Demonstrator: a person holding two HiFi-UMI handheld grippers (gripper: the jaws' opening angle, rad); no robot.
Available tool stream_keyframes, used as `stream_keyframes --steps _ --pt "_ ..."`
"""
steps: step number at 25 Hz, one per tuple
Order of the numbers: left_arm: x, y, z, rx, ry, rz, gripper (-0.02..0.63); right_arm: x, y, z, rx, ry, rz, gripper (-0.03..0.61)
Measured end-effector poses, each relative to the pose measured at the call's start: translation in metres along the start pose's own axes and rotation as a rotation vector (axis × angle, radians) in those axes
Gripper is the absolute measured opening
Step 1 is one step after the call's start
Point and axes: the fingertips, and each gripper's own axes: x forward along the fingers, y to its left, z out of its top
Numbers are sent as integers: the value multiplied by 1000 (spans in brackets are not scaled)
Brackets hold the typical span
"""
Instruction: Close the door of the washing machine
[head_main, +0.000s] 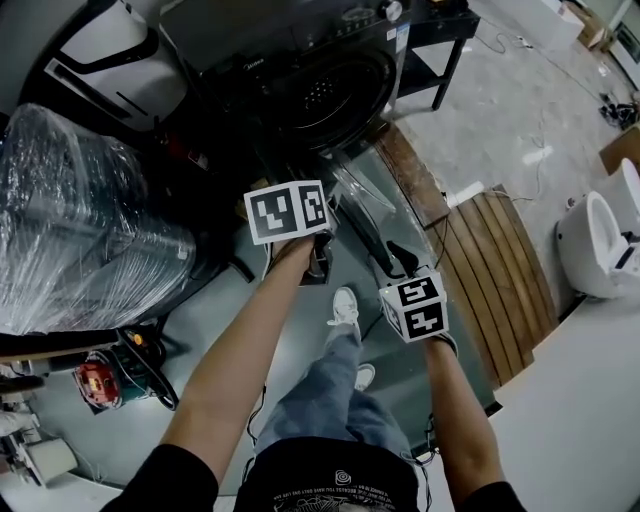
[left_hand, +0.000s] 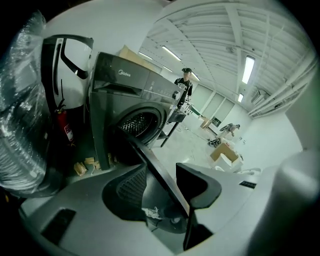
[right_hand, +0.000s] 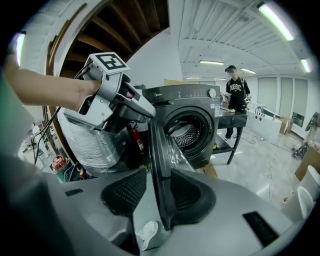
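In the head view, the marker cubes (head_main: 287, 211) covered most of the left gripper (head_main: 318, 255) and the right gripper (head_main: 400, 260). The upper edge cut off the top of the washing machine (head_main: 300, 70); the left edge cut off the wrapped bundle (head_main: 80, 220). In the right gripper view, the gripper body hid the lower end of the door (right_hand: 159, 165). Control panel (right_hand: 192, 93) lettering was too small to read.

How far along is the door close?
Done: nothing; the door stands wide open off the washing machine, drum exposed. In hand: left gripper and right gripper both straddle the door's edge, jaws apart, not clamped. Remaining: swing it shut against the machine's front.
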Motion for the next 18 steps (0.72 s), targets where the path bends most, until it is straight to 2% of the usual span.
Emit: stream_keyframes --steps 10,18 --pt "21 17 -3 -100 13 27 190 29 -2 -34 6 87 9 119" --pt "30 17 -1 -163 21 30 190 37 -8 -39 13 112 -2 78"
